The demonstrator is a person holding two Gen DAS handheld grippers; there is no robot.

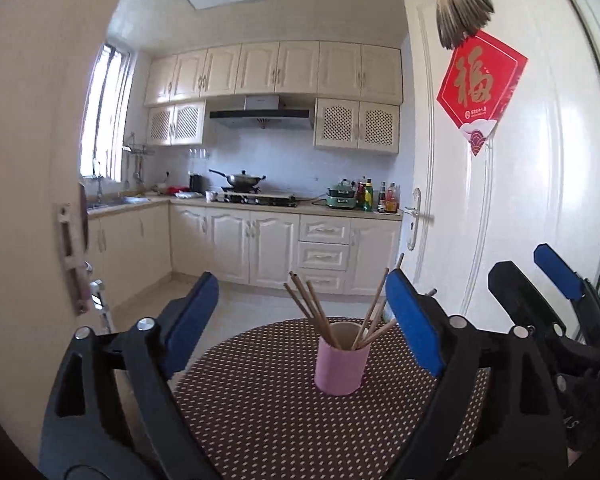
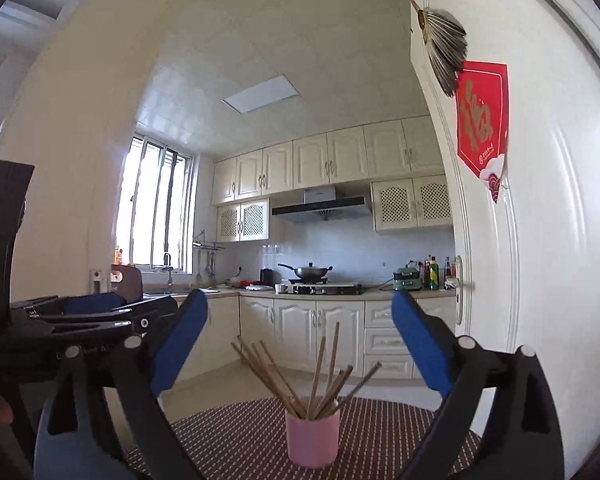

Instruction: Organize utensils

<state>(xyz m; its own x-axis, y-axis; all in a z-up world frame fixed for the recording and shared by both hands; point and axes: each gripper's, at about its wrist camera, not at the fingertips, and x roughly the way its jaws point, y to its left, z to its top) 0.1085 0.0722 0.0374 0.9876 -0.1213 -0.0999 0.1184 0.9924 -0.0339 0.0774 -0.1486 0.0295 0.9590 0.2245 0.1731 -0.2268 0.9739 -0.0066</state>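
You had the pink cup (image 1: 342, 366) standing upright on the brown dotted round mat (image 1: 260, 420), ahead of your left gripper's (image 1: 304, 320) wide-apart jaws and centred between its blue pads, touched by neither. The wooden chopsticks (image 1: 308, 304) stood in it, fanned into a left-leaning bunch and a right-leaning bunch, their tips rising to about pad height. From your right gripper (image 2: 300, 344) the cup (image 2: 312, 438) again sat ahead and midway between the spread jaws, low, with the chopsticks (image 2: 300, 376) splayed above its rim, clear of both pads.
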